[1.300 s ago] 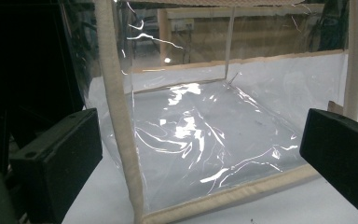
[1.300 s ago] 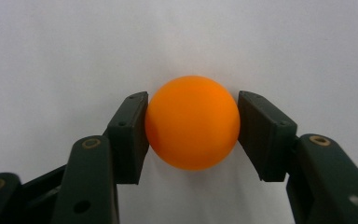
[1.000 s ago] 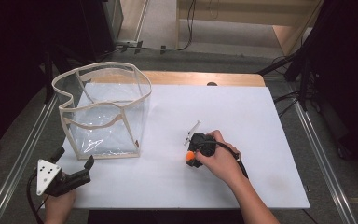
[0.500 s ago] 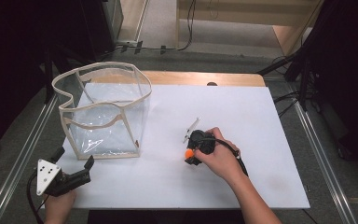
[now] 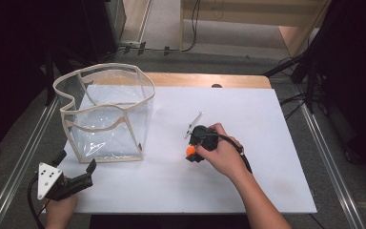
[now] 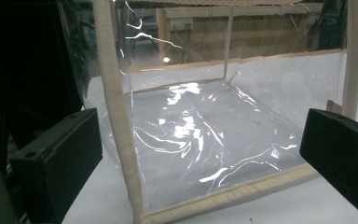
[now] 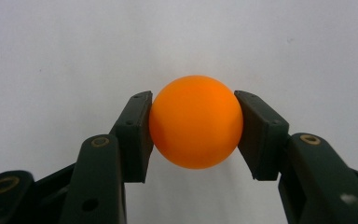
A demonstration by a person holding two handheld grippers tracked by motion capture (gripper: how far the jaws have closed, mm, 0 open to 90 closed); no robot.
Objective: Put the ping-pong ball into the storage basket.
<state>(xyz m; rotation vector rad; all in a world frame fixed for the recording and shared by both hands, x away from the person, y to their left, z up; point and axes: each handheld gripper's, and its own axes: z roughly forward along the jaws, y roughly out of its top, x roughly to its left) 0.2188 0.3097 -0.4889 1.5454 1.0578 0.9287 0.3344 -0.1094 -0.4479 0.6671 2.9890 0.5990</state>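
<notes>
Orange ball [image 7: 196, 121] sits clamped between the two black jaws of the right hand-held gripper [image 5: 194, 151], one pad pressed on each side at its widest part; in the high view the ball [image 5: 190, 150] shows at the gripper's left end, just above the white worktop [image 5: 248, 114]. A round thing has no long axis to align, so the grip angle is of no concern. The bearing that matters is this: the clear plastic bag [image 5: 106, 112] with its cloth-trimmed rim stands upright and open-topped to the left of the held ball, near but apart, with bare worktop between. Judged from this, the carry must go leftward and clear the rim before any release. The right hand-held gripper is the nearer to the ball; the left hand-held gripper [image 5: 74, 179] waits at the near left corner, jaws wide apart and holding nothing, facing the bag's [image 6: 200, 135] near wall
</notes>
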